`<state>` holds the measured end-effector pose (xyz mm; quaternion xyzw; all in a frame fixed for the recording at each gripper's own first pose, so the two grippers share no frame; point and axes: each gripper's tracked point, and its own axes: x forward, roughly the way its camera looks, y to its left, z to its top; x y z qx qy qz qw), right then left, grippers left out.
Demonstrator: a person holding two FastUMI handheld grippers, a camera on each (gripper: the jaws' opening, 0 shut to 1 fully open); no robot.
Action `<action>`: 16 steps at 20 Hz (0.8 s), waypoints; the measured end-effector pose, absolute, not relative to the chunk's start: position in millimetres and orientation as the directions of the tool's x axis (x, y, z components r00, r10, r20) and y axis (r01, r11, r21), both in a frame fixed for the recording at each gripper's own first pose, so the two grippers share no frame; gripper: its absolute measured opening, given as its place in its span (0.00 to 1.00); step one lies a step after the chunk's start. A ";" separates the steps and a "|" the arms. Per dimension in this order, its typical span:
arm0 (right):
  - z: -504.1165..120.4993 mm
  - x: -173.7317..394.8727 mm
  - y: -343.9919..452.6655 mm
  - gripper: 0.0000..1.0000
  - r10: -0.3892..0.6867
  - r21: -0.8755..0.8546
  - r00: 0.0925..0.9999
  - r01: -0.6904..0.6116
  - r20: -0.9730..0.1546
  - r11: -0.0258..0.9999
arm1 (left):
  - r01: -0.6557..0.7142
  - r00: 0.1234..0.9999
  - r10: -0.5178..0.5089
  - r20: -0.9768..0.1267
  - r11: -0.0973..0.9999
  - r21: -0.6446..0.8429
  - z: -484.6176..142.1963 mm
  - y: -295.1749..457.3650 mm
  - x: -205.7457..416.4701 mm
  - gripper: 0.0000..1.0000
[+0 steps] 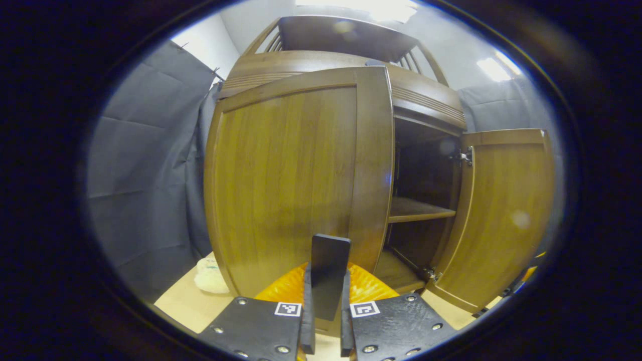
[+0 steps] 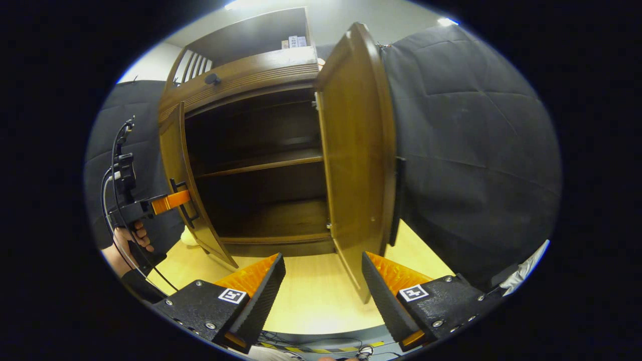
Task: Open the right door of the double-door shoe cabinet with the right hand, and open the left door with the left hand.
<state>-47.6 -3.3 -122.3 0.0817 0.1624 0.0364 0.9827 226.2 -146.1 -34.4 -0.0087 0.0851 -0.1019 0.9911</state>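
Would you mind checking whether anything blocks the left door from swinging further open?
Nothing visible does. The left gripper is shut on the left door's handle, and the left door stands partly open. A pale soft object lies on the floor by the cabinet's left corner; whether the door would reach it is unclear.

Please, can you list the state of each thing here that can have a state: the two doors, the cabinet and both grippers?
Right door: swung wide open, free of any gripper.
Left door: partly open, held by its handle.
Shoe cabinet: inside visible, shelves look bare.
Left gripper: shut on the handle.
Right gripper: open, holding nothing, set back from the right door.
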 end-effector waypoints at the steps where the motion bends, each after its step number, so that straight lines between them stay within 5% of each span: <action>1: -123.3 -46.8 4.9 0.92 0.101 0.171 0.946 -0.050 -0.308 0.984 | 0.205 0.965 -0.209 -0.162 0.978 -0.039 -33.4 -140.6 221.3 0.27; 7: -115.1 -32.2 55.7 0.92 0.157 0.184 0.949 -0.109 -0.273 0.977 | 0.219 0.964 -0.224 -0.145 0.974 -0.050 -17.3 -112.4 200.6 0.27; 8: -112.1 -27.5 61.6 0.92 0.168 0.179 0.950 -0.123 -0.264 0.976 | 0.217 0.964 -0.222 -0.146 0.975 -0.050 -15.7 -106.3 195.7 0.14; 11: -107.5 -19.9 80.4 0.92 0.190 0.157 0.950 -0.154 -0.248 0.975 | 0.213 0.964 -0.219 -0.148 0.975 -0.058 -9.5 -82.4 180.9 0.27; 16: -103.2 -12.6 101.8 0.92 0.226 0.178 0.946 -0.187 -0.232 0.966 | 0.203 0.968 -0.208 -0.138 0.978 -0.052 0.0 -50.7 166.1 0.20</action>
